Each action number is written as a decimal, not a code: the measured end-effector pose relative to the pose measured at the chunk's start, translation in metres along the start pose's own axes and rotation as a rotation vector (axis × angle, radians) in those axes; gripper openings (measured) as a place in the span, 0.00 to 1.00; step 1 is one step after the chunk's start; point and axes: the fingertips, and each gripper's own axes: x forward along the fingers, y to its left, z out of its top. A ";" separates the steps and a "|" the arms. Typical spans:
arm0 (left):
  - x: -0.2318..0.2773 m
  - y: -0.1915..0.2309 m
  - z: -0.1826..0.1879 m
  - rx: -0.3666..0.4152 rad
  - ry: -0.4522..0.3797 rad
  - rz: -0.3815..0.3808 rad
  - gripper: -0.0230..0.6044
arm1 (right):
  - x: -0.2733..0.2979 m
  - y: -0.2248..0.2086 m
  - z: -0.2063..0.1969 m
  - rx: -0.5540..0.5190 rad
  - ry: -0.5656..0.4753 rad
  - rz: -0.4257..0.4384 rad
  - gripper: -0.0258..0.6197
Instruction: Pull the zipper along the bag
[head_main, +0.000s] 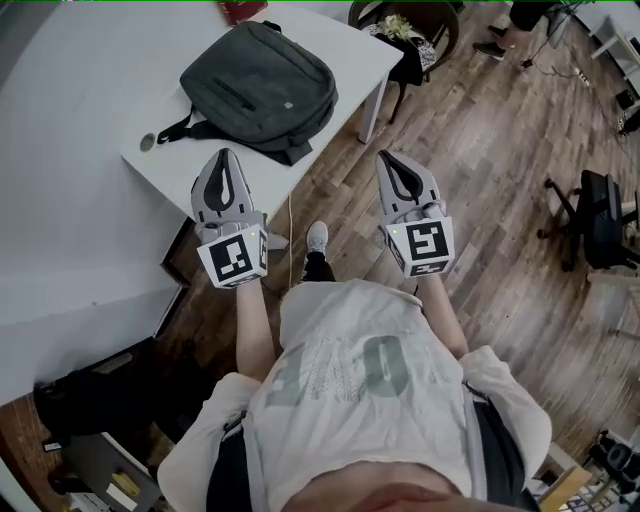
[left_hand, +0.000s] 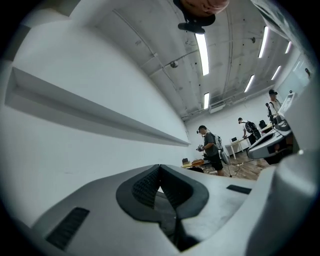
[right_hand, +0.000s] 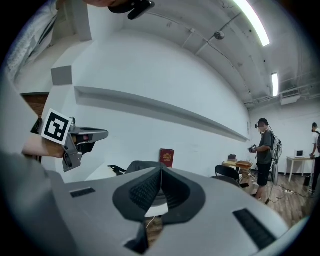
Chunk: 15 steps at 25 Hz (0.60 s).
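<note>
Head view: a dark bag (head_main: 262, 90) is seen lying at twelve o'clock on the white bench (head_main: 340, 45), well apart from both tools. The left tool (head_main: 222, 160), at the bag's seven o'clock, and the right tool (head_main: 393, 160), at its five o'clock, are held with jaws pressed together and nothing between them. No zipper pull can be made out. If the jaws are not parted on arrival, the pull is likely to be missed; an unsteadied bag may be dragged across the bench.
</note>
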 end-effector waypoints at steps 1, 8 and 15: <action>0.013 0.005 -0.003 -0.001 -0.003 -0.014 0.08 | 0.015 -0.002 0.002 -0.002 0.005 -0.008 0.09; 0.094 0.046 -0.037 -0.034 -0.005 -0.102 0.08 | 0.120 -0.001 0.011 -0.015 0.031 -0.045 0.09; 0.147 0.086 -0.073 -0.056 0.025 -0.108 0.08 | 0.191 0.005 0.013 0.003 0.043 -0.058 0.09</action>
